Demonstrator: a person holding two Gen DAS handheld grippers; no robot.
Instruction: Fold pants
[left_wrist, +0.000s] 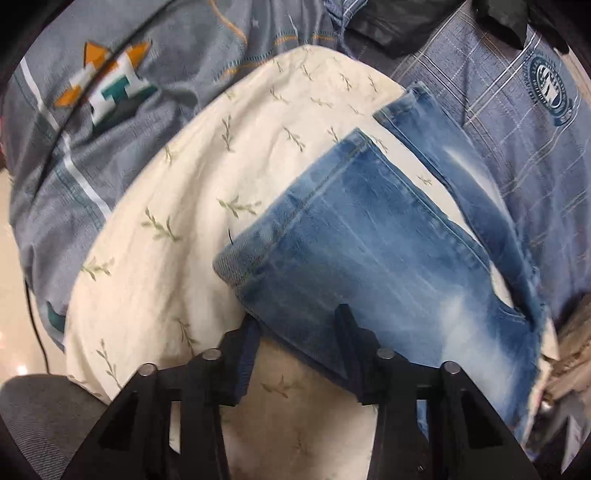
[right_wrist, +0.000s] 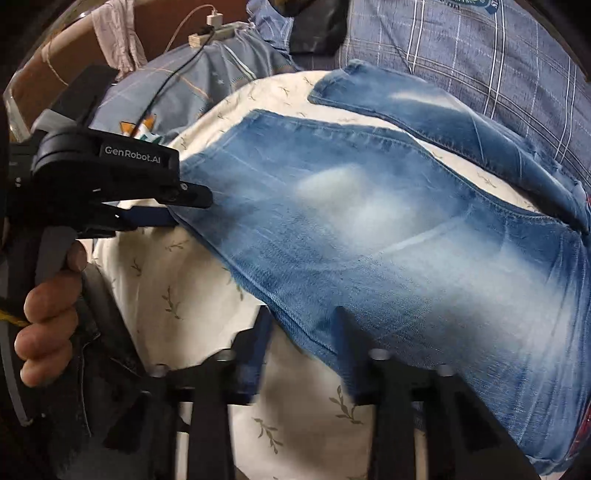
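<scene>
Faded blue jeans (left_wrist: 369, 240) lie on a cream leaf-print cushion (left_wrist: 177, 192), one leg spread wide and the other leg (left_wrist: 461, 166) stretched beside it toward the far right. My left gripper (left_wrist: 297, 326) straddles the near edge of the wide leg by its hem. From the side, in the right wrist view, the left gripper (right_wrist: 192, 208) is shut on that denim edge. My right gripper (right_wrist: 303, 328) sits further along the same edge of the jeans (right_wrist: 369, 221), its fingers closed on the fabric. The picture there is blurred.
A grey-blue checked bedspread (left_wrist: 535, 166) with a star patch (left_wrist: 107, 85) surrounds the cushion. A person's hand (right_wrist: 48, 306) holds the left gripper's handle. A black cable (right_wrist: 166, 85) runs to a charger (right_wrist: 214, 18) at the back. Pale floor (left_wrist: 14, 295) shows at the left.
</scene>
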